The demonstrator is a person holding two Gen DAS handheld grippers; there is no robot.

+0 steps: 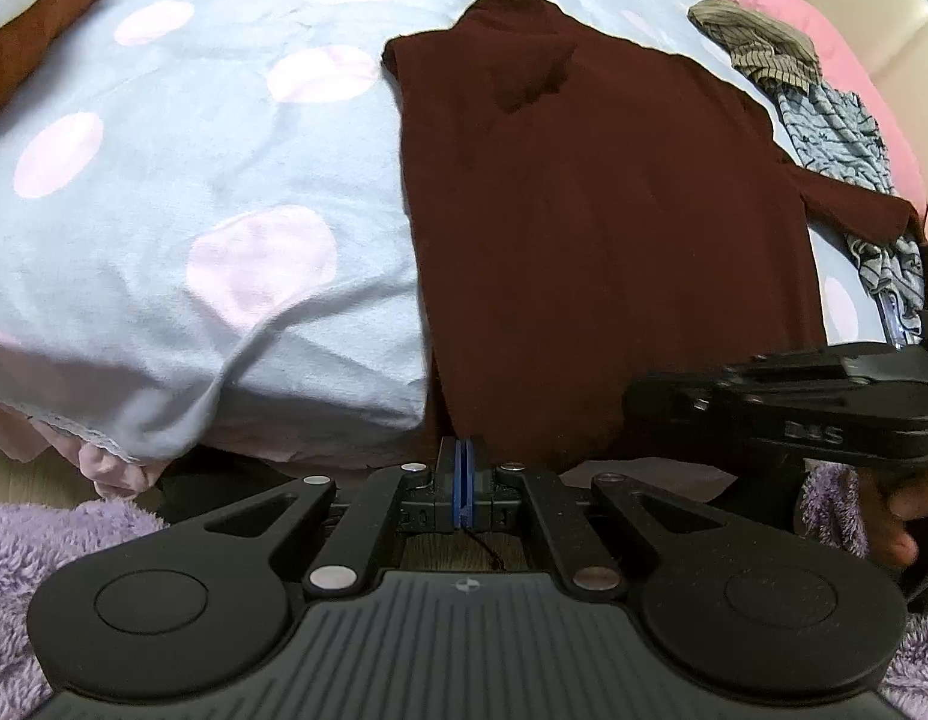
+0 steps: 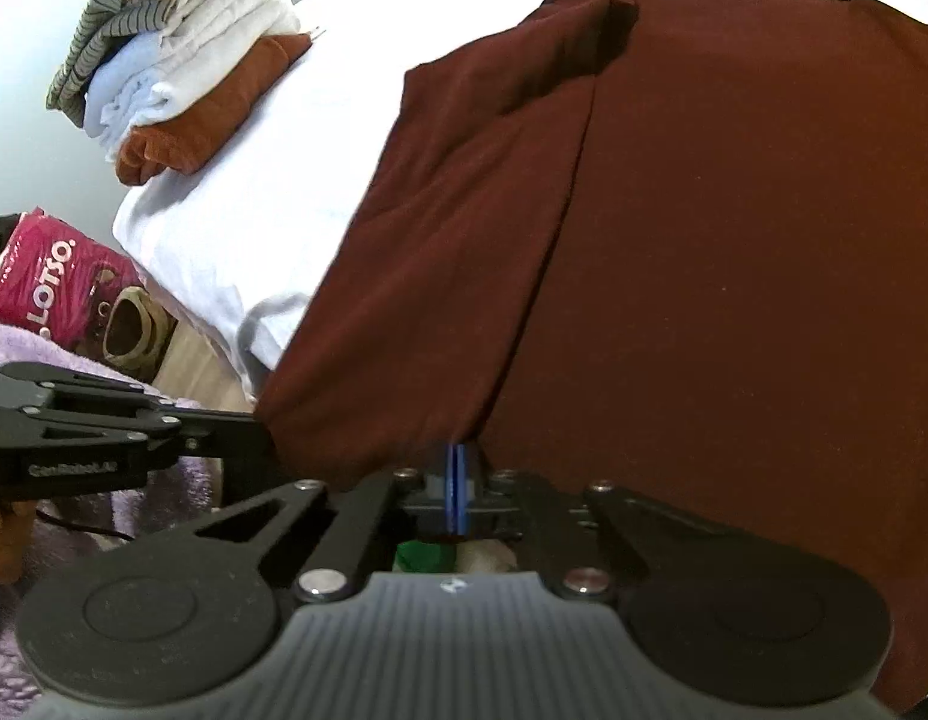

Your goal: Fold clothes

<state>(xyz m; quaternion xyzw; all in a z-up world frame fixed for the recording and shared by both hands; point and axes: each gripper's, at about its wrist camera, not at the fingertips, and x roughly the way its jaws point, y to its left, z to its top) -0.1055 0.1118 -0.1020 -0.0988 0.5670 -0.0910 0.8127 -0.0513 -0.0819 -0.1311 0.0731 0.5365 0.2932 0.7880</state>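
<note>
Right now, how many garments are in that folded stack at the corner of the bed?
4 that I can make out: a striped one on top, a white one, a pale blue one, and a rust-orange one at the bottom. More may be hidden between.

Soft, even daylight fills both fisheye views, whose frames curve strongly at the edges and go dark in the corners. In the right wrist view the pale bedsheet (image 2: 236,228) is blown out to near white, while the dark maroon cotton shirt (image 2: 704,240) shows little detail. The blue sheet with pink dots (image 1: 194,180) blurs toward the left wrist view's lower edge.
</note>
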